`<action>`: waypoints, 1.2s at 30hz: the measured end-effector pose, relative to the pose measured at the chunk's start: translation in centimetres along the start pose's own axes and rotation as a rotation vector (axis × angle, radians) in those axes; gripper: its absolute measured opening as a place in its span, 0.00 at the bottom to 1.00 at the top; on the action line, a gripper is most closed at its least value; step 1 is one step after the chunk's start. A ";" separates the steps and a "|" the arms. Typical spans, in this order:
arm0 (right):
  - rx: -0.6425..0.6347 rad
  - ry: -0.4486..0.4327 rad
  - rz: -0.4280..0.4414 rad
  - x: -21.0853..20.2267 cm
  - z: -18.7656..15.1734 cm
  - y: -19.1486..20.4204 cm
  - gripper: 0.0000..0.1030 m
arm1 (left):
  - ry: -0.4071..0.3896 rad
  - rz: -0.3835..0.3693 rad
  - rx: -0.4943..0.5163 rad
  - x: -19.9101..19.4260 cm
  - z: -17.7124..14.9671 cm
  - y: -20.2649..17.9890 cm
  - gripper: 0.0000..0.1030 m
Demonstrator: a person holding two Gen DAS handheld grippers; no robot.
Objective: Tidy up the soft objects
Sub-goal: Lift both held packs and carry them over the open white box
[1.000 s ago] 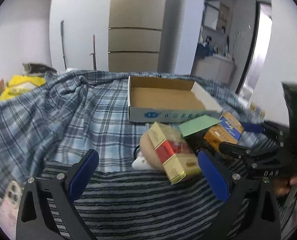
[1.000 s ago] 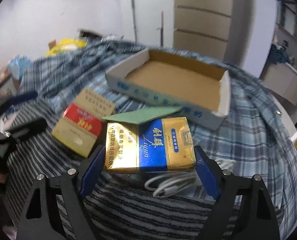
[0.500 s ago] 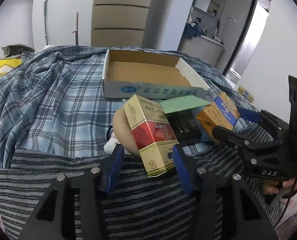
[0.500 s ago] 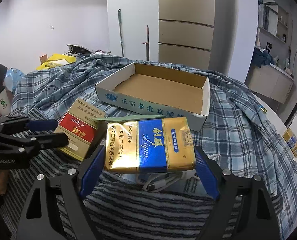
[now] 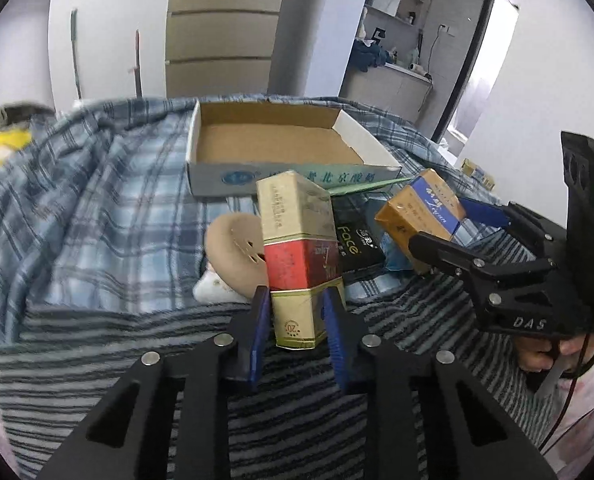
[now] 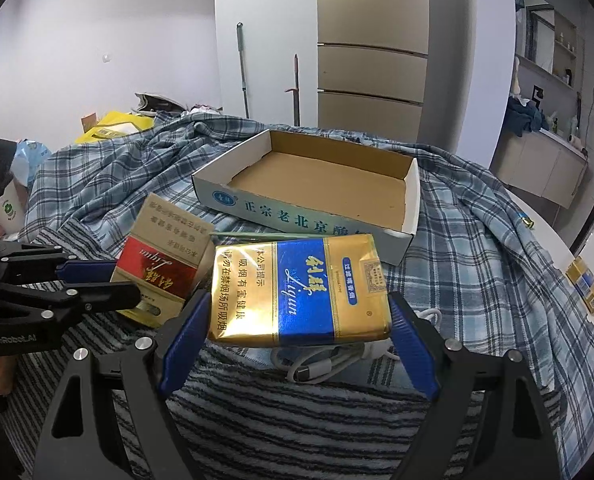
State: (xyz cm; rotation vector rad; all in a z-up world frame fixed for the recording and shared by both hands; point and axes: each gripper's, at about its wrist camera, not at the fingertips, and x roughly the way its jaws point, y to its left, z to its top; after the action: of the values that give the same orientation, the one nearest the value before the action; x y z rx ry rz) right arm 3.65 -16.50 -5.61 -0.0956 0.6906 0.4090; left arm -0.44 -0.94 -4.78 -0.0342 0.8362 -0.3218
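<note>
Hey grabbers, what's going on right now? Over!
Left tool shut on red pack. Right tool shut on blue pack. Box ahead, empty.

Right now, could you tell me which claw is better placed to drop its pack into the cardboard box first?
Probably the right claw: its blue-gold pack sits just before the cardboard box. The left claw holds the red-gold pack farther back.

plaid blanket [image 6: 477, 240] carries cardboard tray [image 6: 411, 196], striped towel [image 6: 297, 420], white cable [image 6: 329, 362].

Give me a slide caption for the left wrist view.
Left tool grips red-and-gold pack before empty cardboard tray.
</note>
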 end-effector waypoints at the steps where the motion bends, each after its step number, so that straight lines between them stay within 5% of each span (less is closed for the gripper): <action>1: 0.004 -0.004 -0.001 -0.1 0.0 -0.1 0.82 | -0.007 0.022 0.021 -0.3 0.1 -0.3 0.26; 10: 0.035 -0.020 0.014 -0.3 0.0 -0.7 0.82 | -0.014 0.194 0.195 -2.7 1.9 -1.7 0.25; 30: 0.051 0.006 0.040 0.2 0.0 -1.0 0.82 | 0.045 0.172 0.114 1.9 2.5 -0.9 0.24; 36: 0.051 0.008 0.042 0.2 0.0 -1.1 0.82 | 0.003 0.177 0.122 1.2 1.8 -1.0 0.24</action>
State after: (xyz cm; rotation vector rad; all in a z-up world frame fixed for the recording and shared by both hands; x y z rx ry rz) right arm 4.23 -17.44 -5.83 -0.0348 0.7117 0.4308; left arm 1.34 -2.44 -4.30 0.1536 0.8152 -0.2056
